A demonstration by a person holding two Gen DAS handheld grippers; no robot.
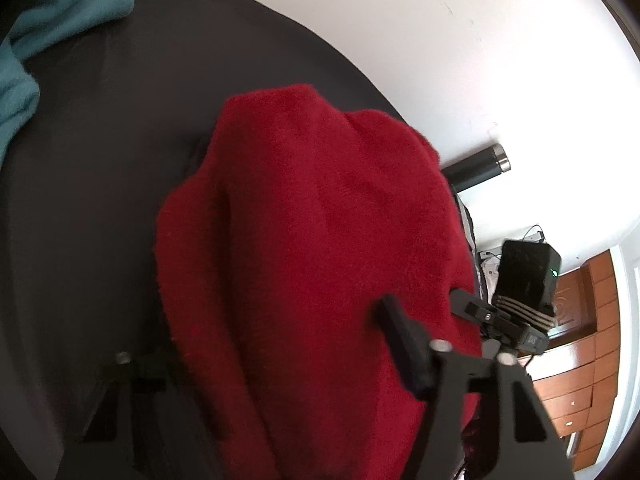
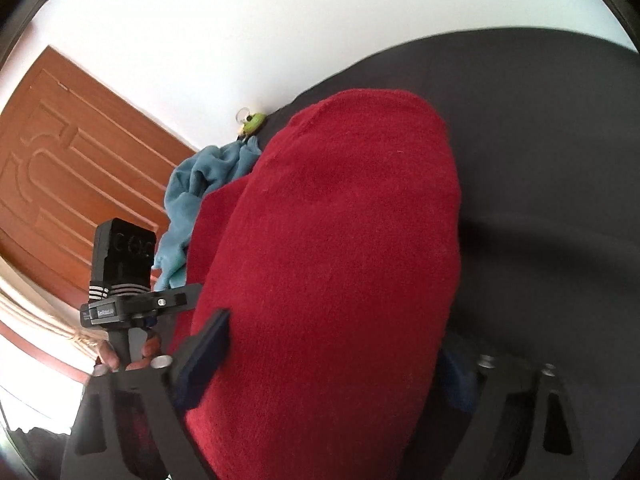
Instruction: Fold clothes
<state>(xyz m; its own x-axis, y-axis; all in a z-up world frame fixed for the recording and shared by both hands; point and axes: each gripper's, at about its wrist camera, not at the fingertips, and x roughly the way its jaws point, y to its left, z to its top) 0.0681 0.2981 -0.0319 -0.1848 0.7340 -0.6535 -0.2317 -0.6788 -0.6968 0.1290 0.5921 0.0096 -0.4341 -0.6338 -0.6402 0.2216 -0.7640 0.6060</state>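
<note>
A thick red fleece garment lies bunched on a dark table. In the left wrist view it fills the space between my left gripper's fingers; the left gripper straddles it with jaws wide apart. The right finger shows clearly, the left one is dark and blurred. In the right wrist view the same red garment fills the gap of my right gripper, whose fingers stand wide on both sides. The left gripper's body shows at the left there.
A teal garment lies crumpled at the far side of the table, also in the right wrist view. A dark metal bottle stands by the white wall. A wooden door and wooden drawers lie beyond the table.
</note>
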